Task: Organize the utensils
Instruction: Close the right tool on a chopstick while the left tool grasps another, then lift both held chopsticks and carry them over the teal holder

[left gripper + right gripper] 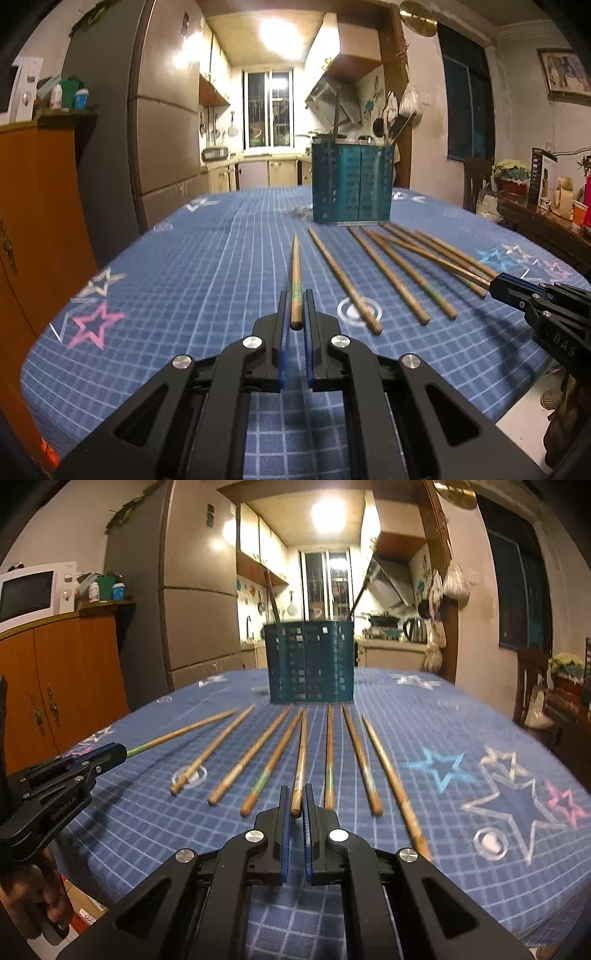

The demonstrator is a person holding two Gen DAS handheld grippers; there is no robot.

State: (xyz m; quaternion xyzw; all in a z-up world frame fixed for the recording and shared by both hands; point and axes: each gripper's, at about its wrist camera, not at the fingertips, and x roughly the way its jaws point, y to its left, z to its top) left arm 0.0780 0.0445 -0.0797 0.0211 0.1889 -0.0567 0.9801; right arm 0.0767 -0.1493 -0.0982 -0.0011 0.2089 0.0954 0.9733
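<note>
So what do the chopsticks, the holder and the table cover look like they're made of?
Chopsticks: likely wood or bamboo, matte tan, some with worn green bands. Holder: probably teal plastic with perforated walls, though painted metal is possible. Table cover: blue grid print with stars; fabric or vinyl, unclear.

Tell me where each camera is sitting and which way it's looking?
Left wrist view: sits on the left tool, looks across the blue tablecloth toward the teal utensil holder; its own tool is shut on a chopstick.
Right wrist view: sits on the right tool, faces the same holder; its tool is shut on a chopstick, and a hand shows at left.
Shared: both see the holder, the loose chopsticks and each other's tool.
</note>
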